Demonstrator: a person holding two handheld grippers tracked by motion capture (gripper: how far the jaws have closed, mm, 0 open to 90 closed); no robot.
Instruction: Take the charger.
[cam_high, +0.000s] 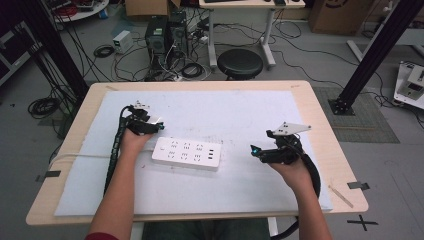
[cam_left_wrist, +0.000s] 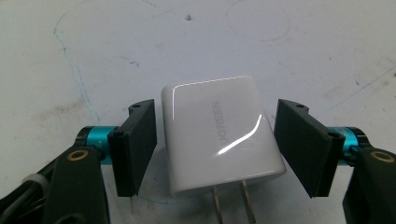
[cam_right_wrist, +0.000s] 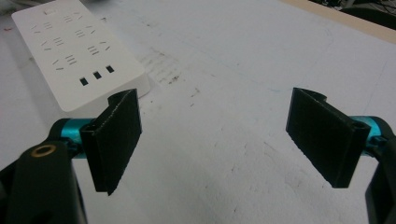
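Nothing container-like on the desk (cam_high: 320, 107); just a white power strip (cam_high: 187, 153) lying flat near the middle of a pale mat (cam_high: 240, 115), socket face up, three small square ports in a row at one end, seen again in the right gripper view (cam_right_wrist: 77, 56) up and to the left of the jaws; white charger (cam_left_wrist: 219, 133) lying on the mat in the left gripper view, glossy rounded block, grey UGREEN lettering along its top face, two metal prongs pointing toward the camera; left tool (cam_left_wrist: 215, 147) spread open around the charger, one jaw on each side, narrow gap showing on both sides, no contact visible, nothing gripped; in the high view the left tool (cam_high: 155, 123) sits just beyond the near-left corner of the power strip, held by the left hand (cam_high: 134, 140); a small white shape at its tip, too small to tell apart; right tool (cam_right_wrist: 217, 140) wide open over bare mat, jaws well apart, nothing between them; in the high view the right tool (cam_high: 256, 150) held by the right hand (cam_high: 295, 172), well apart from the strip's right end, pointing toward it; mat scuffed, faint blue pen lines and grey smudges; light wooden desk edge around the mat; beyond the desk a grey floor, black round stool (cam_high: 240, 62), tangled cables, computer towers (cam_high: 164, 35), black frame posts either side.
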